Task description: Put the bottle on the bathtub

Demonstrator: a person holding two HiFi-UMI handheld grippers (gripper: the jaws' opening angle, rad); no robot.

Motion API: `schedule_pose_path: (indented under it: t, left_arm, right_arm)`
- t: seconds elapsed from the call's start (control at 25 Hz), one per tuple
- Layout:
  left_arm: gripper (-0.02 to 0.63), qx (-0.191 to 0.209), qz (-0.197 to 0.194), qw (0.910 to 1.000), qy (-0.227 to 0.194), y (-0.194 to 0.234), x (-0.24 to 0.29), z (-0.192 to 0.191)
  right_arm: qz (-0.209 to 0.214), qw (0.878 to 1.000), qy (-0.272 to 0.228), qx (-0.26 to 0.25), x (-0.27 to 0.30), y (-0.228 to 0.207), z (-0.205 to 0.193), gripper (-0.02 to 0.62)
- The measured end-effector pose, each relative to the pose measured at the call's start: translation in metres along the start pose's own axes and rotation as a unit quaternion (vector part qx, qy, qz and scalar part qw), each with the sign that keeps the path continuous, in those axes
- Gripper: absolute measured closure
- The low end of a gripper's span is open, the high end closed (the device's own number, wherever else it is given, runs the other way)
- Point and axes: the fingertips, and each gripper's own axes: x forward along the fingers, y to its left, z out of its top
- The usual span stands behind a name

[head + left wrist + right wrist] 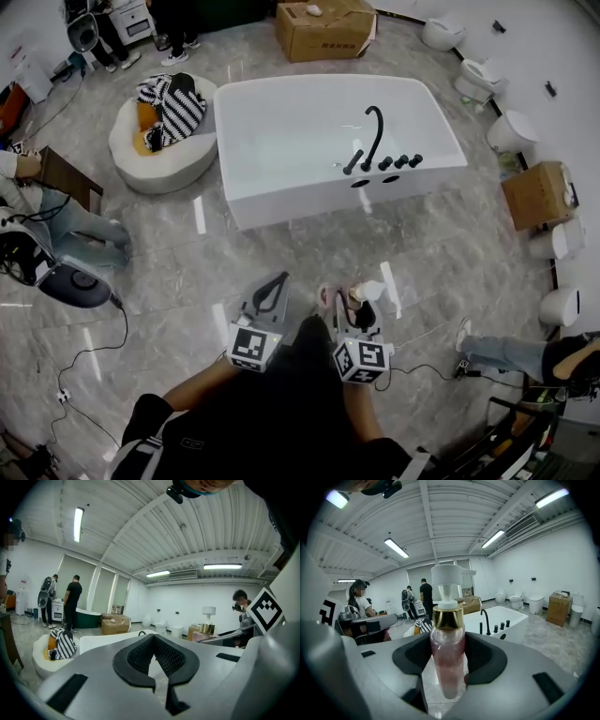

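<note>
Bathtub [281, 122], white, in the head view; left tool [269, 298] and right tool [358, 305] hover well short of its near wall. Left gripper view: tool clenched on nothing. Right gripper view: right tool clamps a pink pump bottle [447, 644] upright, bathtub ahead. Carrying it level and lowering its base onto the flat rim beside the black faucet [486, 618] seems wisest.

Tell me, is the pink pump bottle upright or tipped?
Upright: the pink gold-collared pump bottle stands vertical in the right gripper, white pump head topmost.
</note>
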Motion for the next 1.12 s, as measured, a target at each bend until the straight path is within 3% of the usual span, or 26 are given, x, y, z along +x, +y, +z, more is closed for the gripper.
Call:
schedule_pose_path:
  t: [0.4,1.12]
  left_arm:
    - [0.591,-0.006,0.03,0.9995,-0.004,0.025,0.057,0.005]
    - [0.591,-0.018,0.113,0.9935,0.004,0.038,0.267,0.038]
  right_arm:
    - [0.028,1.0,0.007,-0.005,0.069,-0.028,0.019,0.383]
    - [0.125,0.99,0.031,-0.065,0.246,-0.15,0.1,0.383]
